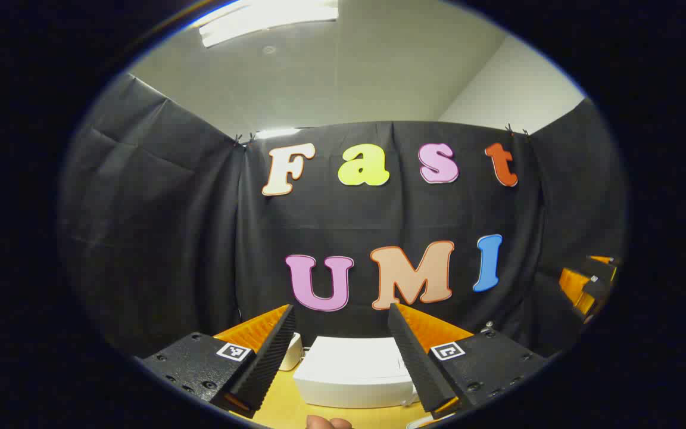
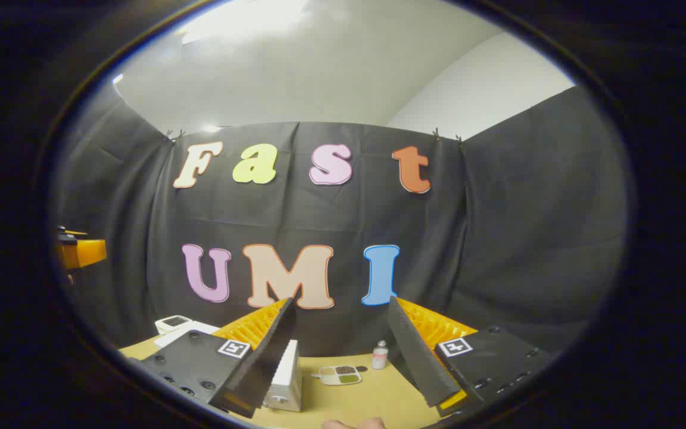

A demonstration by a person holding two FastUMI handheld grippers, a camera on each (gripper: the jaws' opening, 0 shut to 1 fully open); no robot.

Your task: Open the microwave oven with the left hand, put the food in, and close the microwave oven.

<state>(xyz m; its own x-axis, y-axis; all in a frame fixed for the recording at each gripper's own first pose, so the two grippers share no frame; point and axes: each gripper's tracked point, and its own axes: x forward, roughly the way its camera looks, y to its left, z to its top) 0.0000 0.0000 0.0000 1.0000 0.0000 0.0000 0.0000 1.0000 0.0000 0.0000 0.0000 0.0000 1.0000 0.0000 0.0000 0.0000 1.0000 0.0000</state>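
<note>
- Left gripper (image 1: 343, 333) jaws spread, empty, hovering over white boxy microwave oven (image 1: 352, 372) at lower centre on yellow desk (image 1: 280, 405), lined up to open it.
- Right gripper (image 2: 343, 333) jaws spread, empty; small compartmented food tray (image 2: 341, 375) lower centre, waiting.

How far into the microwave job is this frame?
Barely begun. Nothing looks done: the microwave sits on the table, seen from above, untouched. Both the left hand-held gripper and the right hand-held gripper are open and hold nothing. The food tray waits on the table. Opening, loading and closing remain.
</note>
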